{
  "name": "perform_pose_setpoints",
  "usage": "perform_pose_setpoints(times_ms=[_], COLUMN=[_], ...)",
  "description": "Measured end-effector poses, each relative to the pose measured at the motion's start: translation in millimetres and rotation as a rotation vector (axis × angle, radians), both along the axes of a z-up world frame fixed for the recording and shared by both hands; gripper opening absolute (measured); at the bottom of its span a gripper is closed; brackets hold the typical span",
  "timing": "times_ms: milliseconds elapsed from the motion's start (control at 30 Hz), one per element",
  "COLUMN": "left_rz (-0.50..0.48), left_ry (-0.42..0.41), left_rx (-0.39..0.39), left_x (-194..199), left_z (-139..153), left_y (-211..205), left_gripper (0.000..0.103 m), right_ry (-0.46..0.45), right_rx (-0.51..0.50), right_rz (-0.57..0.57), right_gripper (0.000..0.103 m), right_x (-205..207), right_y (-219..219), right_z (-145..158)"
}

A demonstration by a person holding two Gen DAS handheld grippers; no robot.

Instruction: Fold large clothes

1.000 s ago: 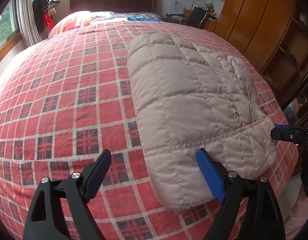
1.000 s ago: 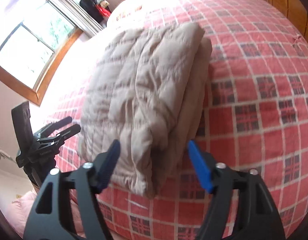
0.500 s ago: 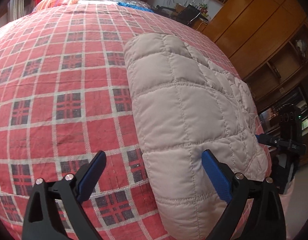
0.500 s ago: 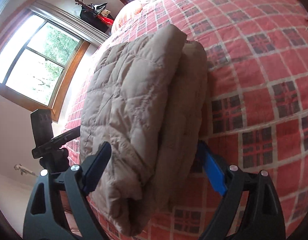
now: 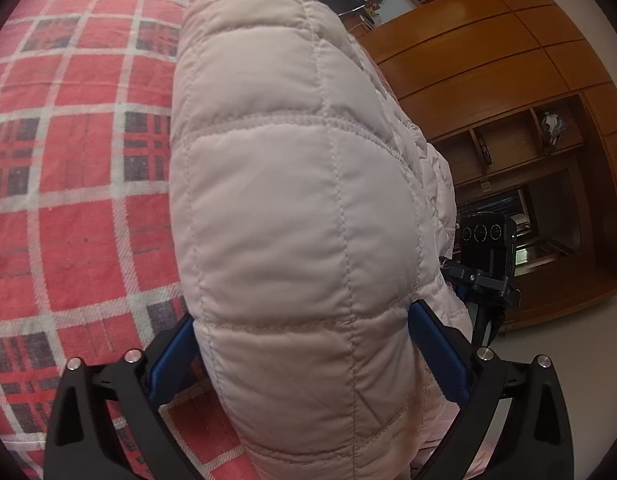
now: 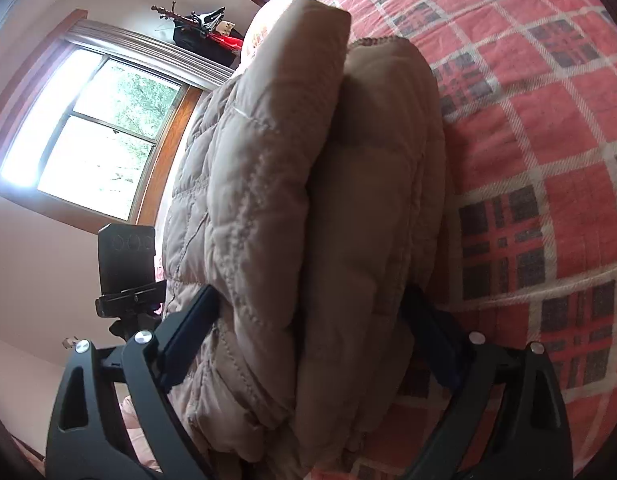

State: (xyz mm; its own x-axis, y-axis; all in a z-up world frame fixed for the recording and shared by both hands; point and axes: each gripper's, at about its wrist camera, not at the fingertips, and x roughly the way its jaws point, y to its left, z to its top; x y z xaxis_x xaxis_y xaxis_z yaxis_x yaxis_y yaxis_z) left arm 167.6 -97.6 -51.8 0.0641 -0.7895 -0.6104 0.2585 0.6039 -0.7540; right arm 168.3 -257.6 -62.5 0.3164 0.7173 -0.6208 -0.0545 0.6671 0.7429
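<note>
Left wrist view: my left gripper (image 5: 304,354) straddles the near end of the folded beige quilted jacket (image 5: 292,184). Blue pads (image 5: 438,356) sit either side of the bundle and touch the fabric, but the jaws are spread wide, so not clamped yet. Jacket lies on the red plaid bedspread (image 5: 76,184), running straight ahead of the gripper. Wooden wardrobe (image 5: 508,64) off to the right; the other gripper's camera block shows right of my right pad.

Right wrist view: my right gripper (image 6: 312,344) straddles the opposite corner of the same jacket (image 6: 308,208), two thick layers stacked between the jaws. Same spread stance: touching, not squeezing. Window (image 6: 96,136) off to the left.

Risks: the padding is puffy and slick. A shallow bite may catch only the top layer, and the fold would open on the lift. Uneven closing between the two grippers would skew the bundle.
</note>
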Motion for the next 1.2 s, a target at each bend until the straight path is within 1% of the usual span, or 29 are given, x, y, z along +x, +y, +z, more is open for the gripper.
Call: perform_pose_setpoints(times_ms=[67,133,167,200,233,267,300,333,400,500,567,633,700,800,867,933,1000,1167,1200], left_rz=[0.002,0.004,0.006,0.011,0.012,0.013,0.019,0.021,0.023,0.041,0.054,0.072,0.094,0.137,0.164,0.188,0.207,0.212,0.209], left_ry=[0.005,-0.003,-0.015,-0.026,-0.04,-0.048,-0.053,-0.06,-0.086,-0.143,-0.173,-0.194,-0.219,-0.237,-0.235,-0.227,-0.21,-0.175,-0.17], left_rx=[-0.015,-0.007,0.006,0.019,0.033,0.044,0.047,0.047,0.049,0.058,0.043,0.034,0.037,0.04,0.05,0.068,0.081,0.088,0.085], left_x=[0,-1,-2,-4,-5,-7,-8,-9,-11,-17,-20,-22,-24,-22,-21,-20,-16,-3,-1], left_z=[-1,2,4,8,10,12,14,16,23,39,52,63,72,79,76,70,59,39,36], left_y=[-2,-4,-5,-5,-5,-5,-4,-4,-4,1,9,20,31,53,67,78,87,101,103], left_gripper=[0.098,0.091,0.088,0.081,0.075,0.073,0.067,0.063,0.059,0.056,0.056,0.056,0.056,0.056,0.056,0.057,0.057,0.058,0.059], right_ry=[-0.006,-0.019,-0.024,-0.032,-0.038,-0.046,-0.058,-0.078,-0.118,-0.162,-0.177,-0.194,-0.216,-0.228,-0.219,-0.193,-0.169,-0.13,-0.125], right_rx=[0.008,0.001,-0.01,-0.017,-0.018,-0.017,-0.016,-0.021,-0.058,-0.081,-0.058,-0.044,-0.054,-0.061,-0.063,-0.059,-0.056,-0.052,-0.048], right_rz=[0.0,0.006,0.009,0.016,0.02,0.023,0.027,0.032,0.038,0.059,0.072,0.088,0.11,0.143,0.165,0.178,0.189,0.201,0.201], right_gripper=[0.093,0.092,0.085,0.073,0.068,0.058,0.048,0.045,0.039,0.036,0.036,0.036,0.036,0.036,0.036,0.036,0.036,0.036,0.036], right_x=[5,6,6,6,5,3,3,1,-4,-8,-7,-5,-4,2,6,13,30,43,48], right_y=[8,13,18,21,23,24,26,29,38,51,57,63,70,83,91,95,107,112,106], right_z=[-1,-1,-1,1,3,7,10,14,24,39,46,55,64,68,64,54,45,27,23])
